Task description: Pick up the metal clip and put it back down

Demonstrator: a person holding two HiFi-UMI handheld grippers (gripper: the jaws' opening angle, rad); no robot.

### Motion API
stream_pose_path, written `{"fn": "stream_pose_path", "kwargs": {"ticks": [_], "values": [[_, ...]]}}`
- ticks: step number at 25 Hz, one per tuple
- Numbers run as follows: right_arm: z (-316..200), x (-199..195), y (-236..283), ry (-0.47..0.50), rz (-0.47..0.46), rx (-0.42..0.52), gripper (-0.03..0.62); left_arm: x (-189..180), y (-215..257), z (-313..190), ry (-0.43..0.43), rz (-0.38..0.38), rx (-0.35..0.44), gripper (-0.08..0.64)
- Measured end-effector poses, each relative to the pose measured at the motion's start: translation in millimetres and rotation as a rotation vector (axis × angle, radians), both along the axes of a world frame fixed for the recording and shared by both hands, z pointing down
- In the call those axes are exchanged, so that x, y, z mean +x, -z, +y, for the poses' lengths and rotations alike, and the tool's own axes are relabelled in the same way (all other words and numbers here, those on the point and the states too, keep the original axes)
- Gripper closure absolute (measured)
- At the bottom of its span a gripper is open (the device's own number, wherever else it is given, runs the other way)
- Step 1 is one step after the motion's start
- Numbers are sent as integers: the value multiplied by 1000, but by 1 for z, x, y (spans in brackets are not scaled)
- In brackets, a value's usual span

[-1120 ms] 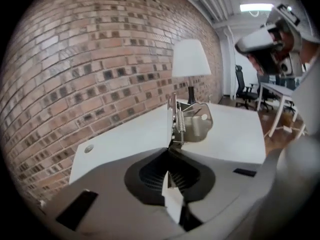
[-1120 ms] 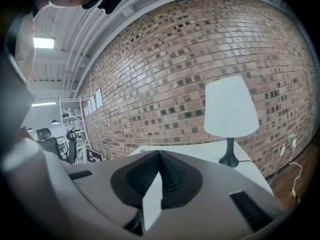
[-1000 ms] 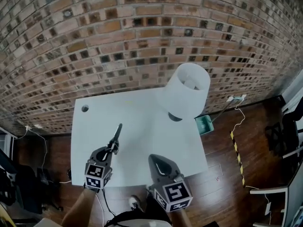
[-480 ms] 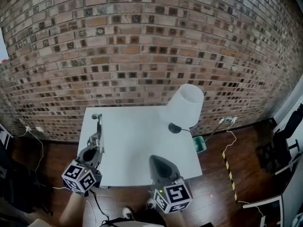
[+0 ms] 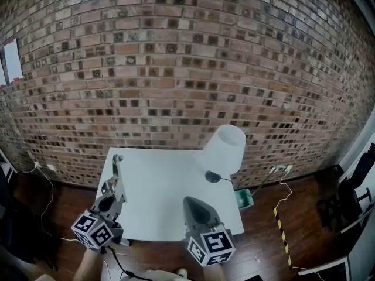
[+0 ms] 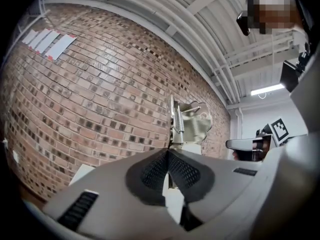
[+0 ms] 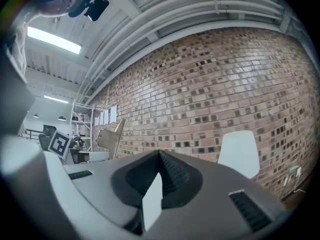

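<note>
The metal clip (image 5: 116, 167) is a silver spring clamp, and my left gripper (image 5: 112, 186) is shut on its handle end. It is held off the white table (image 5: 170, 198), over the left edge. In the left gripper view the clip (image 6: 183, 121) sticks out beyond the closed pads (image 6: 150, 171), its coil spring showing, against the brick wall. My right gripper (image 5: 192, 202) hovers over the table's front edge, jaws shut with nothing in them. The right gripper view shows the clip (image 7: 111, 135) at the left.
A white lamp (image 5: 225, 150) with a round dark base stands at the table's back right. A brick wall (image 5: 176, 69) runs behind the table. Cables and a striped tape strip (image 5: 282, 227) lie on the wooden floor at the right. A small teal bin (image 5: 244, 198) sits beside the table.
My left gripper has risen with the clip, swung toward the table's left edge and rolled. The right gripper has risen a little. The head view has tilted up, showing more wall.
</note>
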State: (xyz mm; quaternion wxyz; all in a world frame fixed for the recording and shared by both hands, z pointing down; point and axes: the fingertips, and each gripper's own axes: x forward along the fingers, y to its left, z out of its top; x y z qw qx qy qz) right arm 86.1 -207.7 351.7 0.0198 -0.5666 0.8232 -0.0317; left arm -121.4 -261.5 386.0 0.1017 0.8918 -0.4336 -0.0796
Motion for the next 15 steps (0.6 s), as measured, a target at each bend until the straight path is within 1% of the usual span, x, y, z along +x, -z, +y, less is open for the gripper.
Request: {"fn": "stream_pose_path", "kwargs": {"ticks": [3,8,11,15], "values": [[-1,7,1,1,-2,7,603,9,4,0,-7,-5,12,541],[-4,16,2,-1,-8,11,603,23,13,-1,-15,-36,43,545],[-6,21,2,-3,-11,16,603,29,15,-4,-13,-20,40,543],[-9,26,2,-7,-6,12,603,35,13,-7,-16,-34,38,543]]}}
